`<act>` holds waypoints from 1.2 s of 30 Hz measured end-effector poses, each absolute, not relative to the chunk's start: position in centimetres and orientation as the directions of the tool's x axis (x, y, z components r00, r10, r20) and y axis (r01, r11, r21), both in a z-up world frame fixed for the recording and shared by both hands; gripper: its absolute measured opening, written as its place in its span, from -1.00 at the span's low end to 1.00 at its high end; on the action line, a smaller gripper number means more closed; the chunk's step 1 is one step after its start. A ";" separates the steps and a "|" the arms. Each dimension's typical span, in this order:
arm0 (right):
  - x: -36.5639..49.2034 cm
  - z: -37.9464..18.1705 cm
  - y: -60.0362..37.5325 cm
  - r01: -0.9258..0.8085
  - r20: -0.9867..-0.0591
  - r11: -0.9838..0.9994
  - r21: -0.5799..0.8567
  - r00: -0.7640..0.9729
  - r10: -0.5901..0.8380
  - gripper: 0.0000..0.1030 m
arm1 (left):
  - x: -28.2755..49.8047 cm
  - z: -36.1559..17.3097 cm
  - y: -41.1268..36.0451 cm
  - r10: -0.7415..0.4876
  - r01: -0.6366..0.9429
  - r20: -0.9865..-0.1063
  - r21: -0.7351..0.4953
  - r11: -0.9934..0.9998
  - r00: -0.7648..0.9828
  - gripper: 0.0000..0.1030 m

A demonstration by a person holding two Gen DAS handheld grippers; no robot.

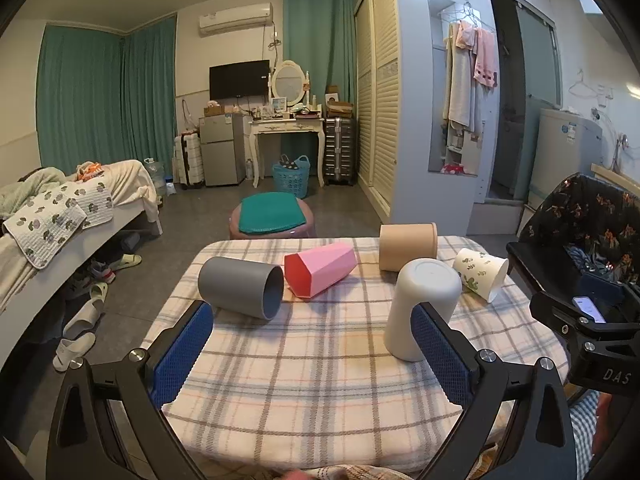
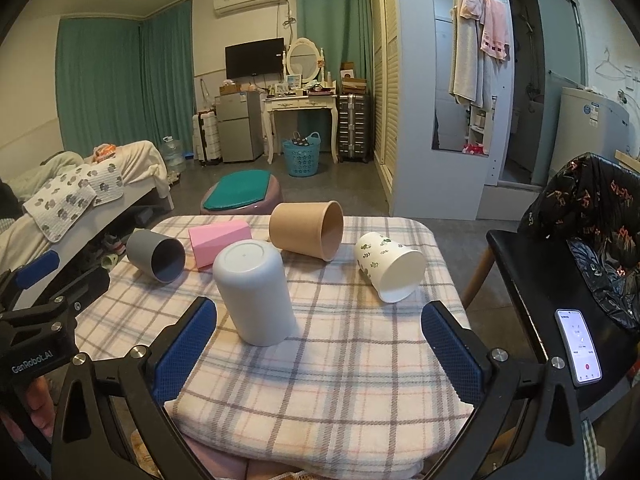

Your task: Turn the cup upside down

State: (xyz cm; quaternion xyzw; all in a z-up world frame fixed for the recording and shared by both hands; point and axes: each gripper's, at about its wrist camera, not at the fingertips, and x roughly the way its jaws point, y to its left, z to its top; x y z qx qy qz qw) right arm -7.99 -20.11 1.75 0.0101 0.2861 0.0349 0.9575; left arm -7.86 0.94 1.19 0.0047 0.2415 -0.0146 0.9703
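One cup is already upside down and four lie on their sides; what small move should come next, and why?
Probably ease the open left tool forward to the grey cylindrical cup lying on its side. The white plastic cup already stands base-up on the plaid tablecloth, both tools are empty, and the grey cup looks nearest to the left one.

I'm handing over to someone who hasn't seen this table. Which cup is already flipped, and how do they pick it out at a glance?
Start at the plaid-covered table in the middle of the bedroom. Five cups sit on it, and the flipped one is the plain white cup nearest the grippers, towards the front. It alone stands upright on its mouth with its flat base on top; the grey, pink, tan and leaf-print cups all lie on their sides.
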 end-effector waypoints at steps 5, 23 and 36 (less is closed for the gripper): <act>-8.0 1.7 -19.8 -0.065 -0.548 0.998 0.025 0.833 0.068 1.00 | -8.0 1.1 1.3 -0.010 0.010 -0.466 -0.002 1.000 0.885 0.99; -7.9 1.5 -19.4 -0.064 -0.555 0.998 0.016 0.829 0.062 1.00 | -8.1 1.1 1.5 -0.009 0.008 -0.468 -0.004 1.000 0.884 0.99; -7.9 1.4 -19.2 -0.068 -0.555 0.998 0.015 0.829 0.065 1.00 | -8.1 1.0 1.5 -0.007 0.007 -0.467 -0.001 1.000 0.884 0.99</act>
